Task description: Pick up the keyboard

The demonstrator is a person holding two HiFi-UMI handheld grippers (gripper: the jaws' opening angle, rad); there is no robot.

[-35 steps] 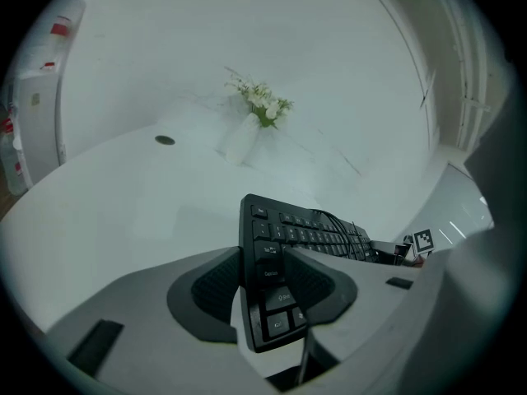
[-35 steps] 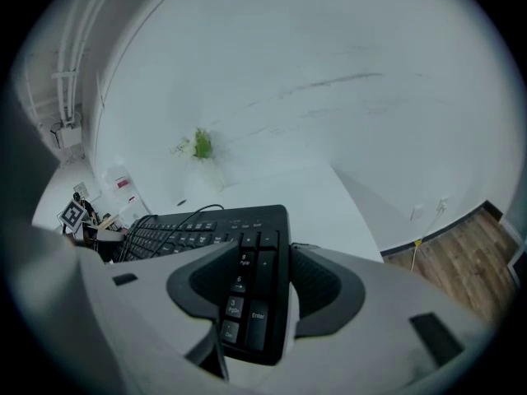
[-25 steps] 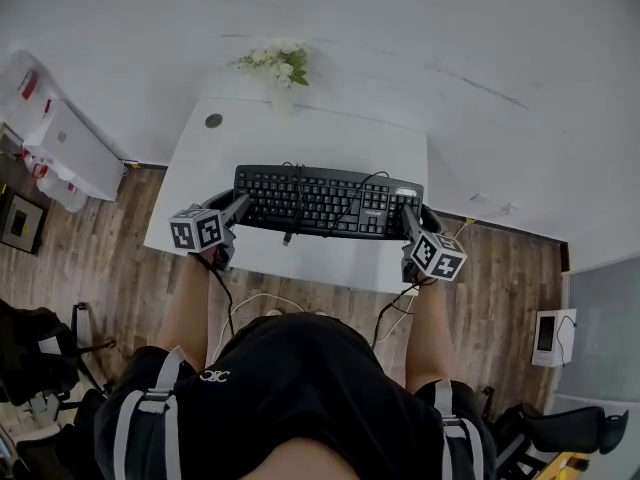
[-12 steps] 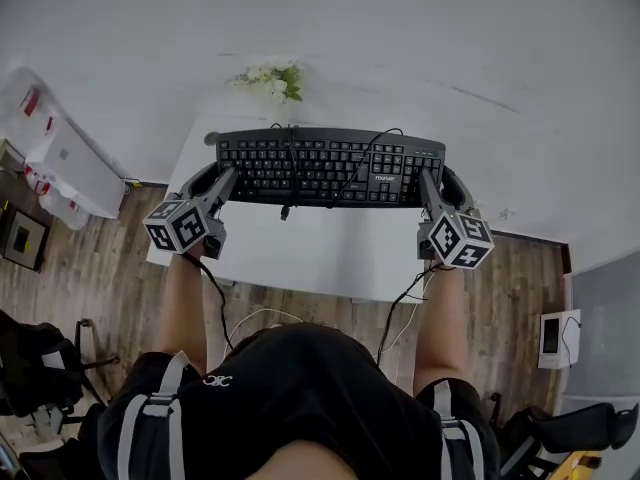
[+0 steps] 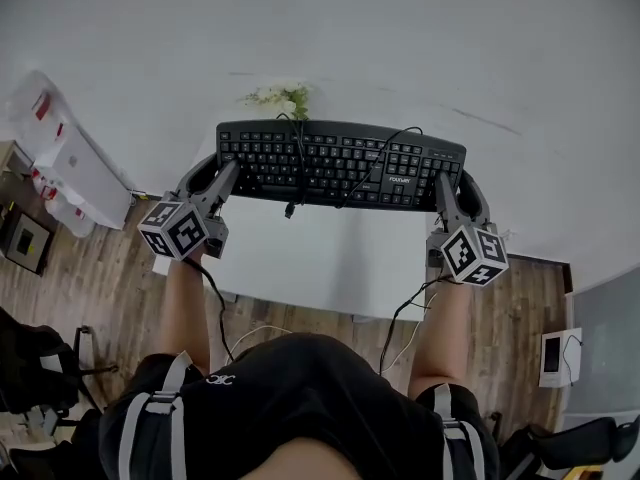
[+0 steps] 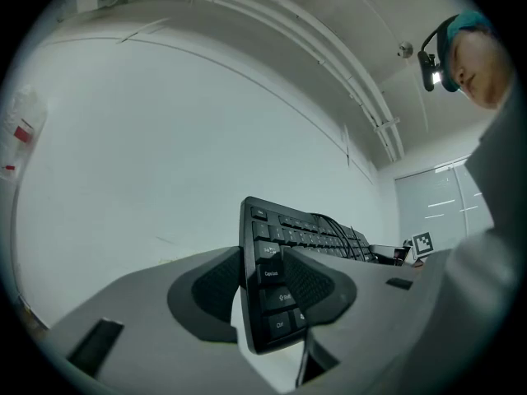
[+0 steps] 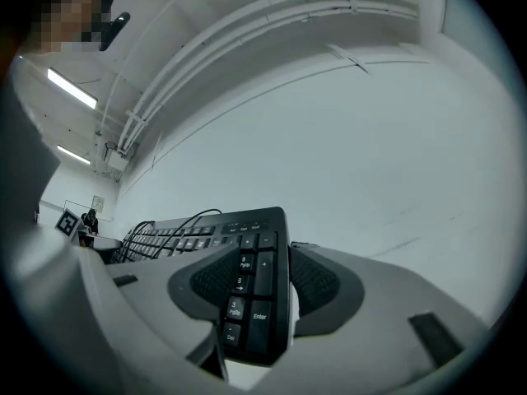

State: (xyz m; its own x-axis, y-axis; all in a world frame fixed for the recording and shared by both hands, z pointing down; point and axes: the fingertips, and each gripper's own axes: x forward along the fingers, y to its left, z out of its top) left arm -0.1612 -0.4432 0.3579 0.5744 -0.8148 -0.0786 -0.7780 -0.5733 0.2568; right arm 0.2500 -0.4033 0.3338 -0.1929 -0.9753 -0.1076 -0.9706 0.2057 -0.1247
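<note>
Your left gripper (image 5: 212, 176) is clamped on the left end of the keyboard (image 5: 340, 163), with one jaw on the keys by Caps Lock and Shift and the other against the underside. Your right gripper (image 5: 452, 183) grasps the right end likewise, at the number pad. The keyboard spans between them, held up off the white table (image 5: 320, 258). It is black, with its cable (image 5: 297, 168) draped across the keys.

Looks like an office or lab rm. White tabletop (image 5: 330, 258) on wood-look floor (image 5: 90, 258), plain white wall (image 5: 420, 38) behind it. Wired keyboard (image 5: 340, 163) above tabletop, sm. bunch of flowers (image 5: 283, 97) at its far edge. Black chair (image 5: 35, 368) on floor to tabletop's left. Overhead: exposed pipes (image 6: 362, 89) & strip lights (image 7: 72, 89).
</note>
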